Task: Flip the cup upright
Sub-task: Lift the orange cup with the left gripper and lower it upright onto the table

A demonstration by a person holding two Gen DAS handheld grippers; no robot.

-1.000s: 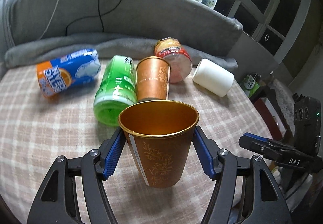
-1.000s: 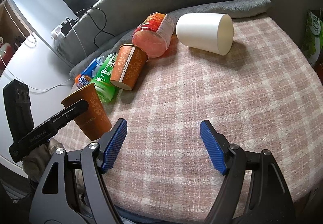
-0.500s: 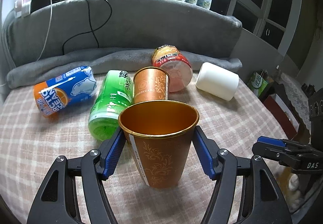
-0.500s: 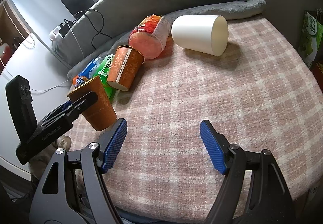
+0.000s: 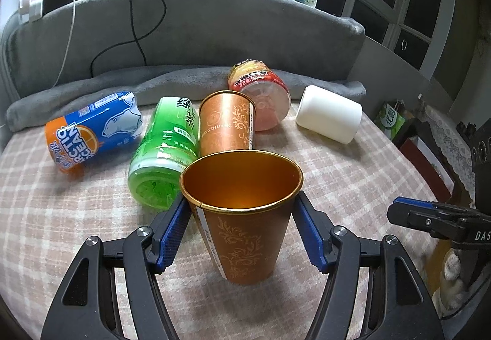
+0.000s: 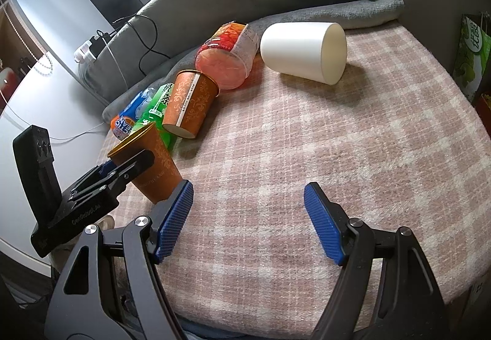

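Observation:
A copper paper cup (image 5: 242, 214) with gold scrollwork stands mouth-up on the plaid cloth, tilted slightly. My left gripper (image 5: 241, 229) is shut on it, the blue pads pressing both sides just below the rim. It also shows in the right wrist view (image 6: 153, 165), held by the left gripper (image 6: 122, 174). My right gripper (image 6: 248, 223) is open and empty, low over the cloth near the front edge; it shows at the right in the left wrist view (image 5: 429, 217).
Behind the held cup lie a second copper cup (image 5: 227, 125), a green cup (image 5: 164, 149), a blue-orange can-shaped cup (image 5: 92, 131), a red clear cup (image 5: 260, 94) and a white cup (image 6: 303, 48), all on their sides. A grey cushion (image 5: 190, 42) backs the table (image 6: 337, 156).
The left gripper has tilted the copper cup more upright and lowered it toward the cloth; the lying cups have shifted up in its view. The right gripper has barely moved.

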